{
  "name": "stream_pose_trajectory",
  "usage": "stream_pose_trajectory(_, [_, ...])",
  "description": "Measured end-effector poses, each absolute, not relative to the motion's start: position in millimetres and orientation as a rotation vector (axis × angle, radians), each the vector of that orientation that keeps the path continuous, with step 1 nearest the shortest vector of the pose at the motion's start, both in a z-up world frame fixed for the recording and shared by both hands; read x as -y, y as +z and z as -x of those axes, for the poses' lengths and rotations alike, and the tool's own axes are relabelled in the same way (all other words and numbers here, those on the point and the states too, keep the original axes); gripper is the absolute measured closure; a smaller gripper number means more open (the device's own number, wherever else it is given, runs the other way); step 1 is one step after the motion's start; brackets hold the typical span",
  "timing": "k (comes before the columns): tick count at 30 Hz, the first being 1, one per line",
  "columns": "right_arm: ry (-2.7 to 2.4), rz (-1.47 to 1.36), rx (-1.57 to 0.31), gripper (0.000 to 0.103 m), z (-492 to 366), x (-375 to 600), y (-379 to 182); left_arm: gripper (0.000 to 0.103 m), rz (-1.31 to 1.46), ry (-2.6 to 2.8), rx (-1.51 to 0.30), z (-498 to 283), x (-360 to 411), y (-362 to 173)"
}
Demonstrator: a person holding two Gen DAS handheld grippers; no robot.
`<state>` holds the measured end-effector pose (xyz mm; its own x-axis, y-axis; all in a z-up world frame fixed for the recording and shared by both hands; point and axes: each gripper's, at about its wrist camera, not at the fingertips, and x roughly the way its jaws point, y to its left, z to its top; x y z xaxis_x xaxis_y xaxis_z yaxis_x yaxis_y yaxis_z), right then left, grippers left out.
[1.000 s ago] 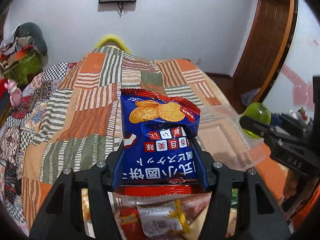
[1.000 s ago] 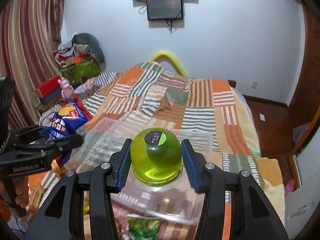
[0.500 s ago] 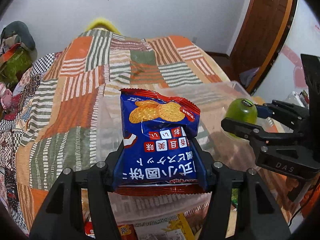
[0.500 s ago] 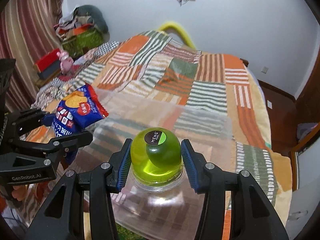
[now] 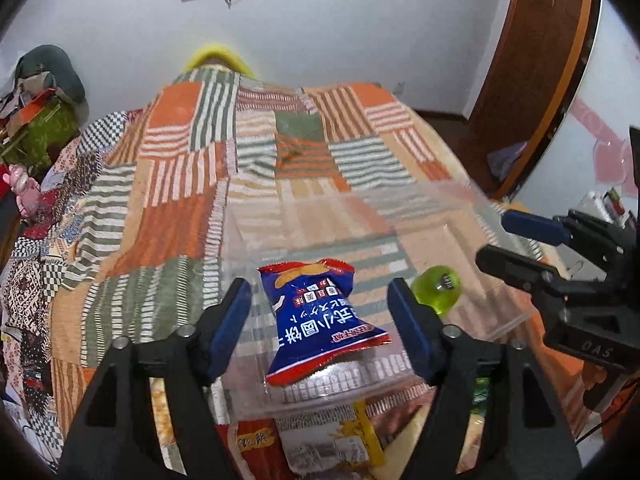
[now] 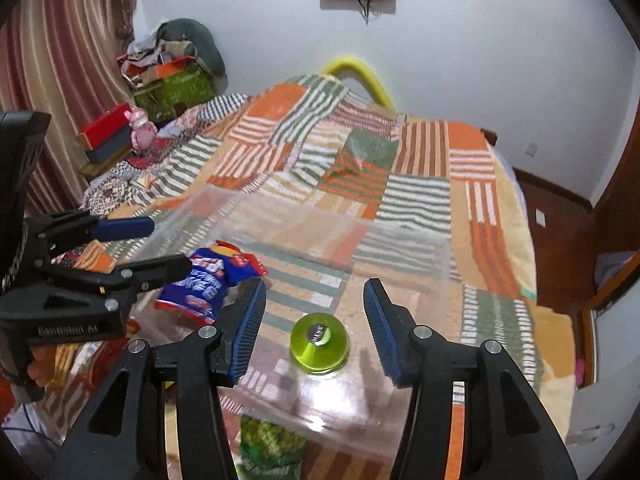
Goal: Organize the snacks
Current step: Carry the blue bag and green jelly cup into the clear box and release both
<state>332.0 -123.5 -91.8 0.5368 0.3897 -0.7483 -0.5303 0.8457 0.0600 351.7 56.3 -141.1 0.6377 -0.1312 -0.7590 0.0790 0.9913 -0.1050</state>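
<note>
Left wrist view: left gripper (image 5: 320, 312) jaws opening, pads clear of blue foil biscuit packet with red edges (image 5: 320, 320), which lies between them inside clear plastic storage bin (image 5: 460, 200). Bin sits on orange-green striped patchwork bedspread (image 5: 192, 184). Right wrist view: right gripper (image 6: 314, 328) jaws opening, pads apart from round translucent green jelly cup (image 6: 319, 342), which sits on bin floor between them. Packet just left of cup. More snack packs (image 5: 332, 448) lie below bin's near wall.
</note>
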Motion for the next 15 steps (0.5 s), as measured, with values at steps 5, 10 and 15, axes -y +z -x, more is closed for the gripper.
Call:
stream_pose_trajectory(5, [0.553,0.191,-0.759,0.044,-301.3,134.4,-67.8,0.028,0.014,-0.104,-0.791,-318.7,-62.1,-113.1])
stream_pose_trajectory(10, [0.575,0.184,-0.733,0.041,-272.0,144.7,-57.5,0.022,-0.021,-0.085,-0.752,-276.5,-72.1,-93.6])
stream_pose_trajectory(15, [0.571,0.127,-0.742,0.038,-252.4,158.8,-57.8,0.021,-0.009,-0.048,-0.762,-238.0,-89.1,-92.3])
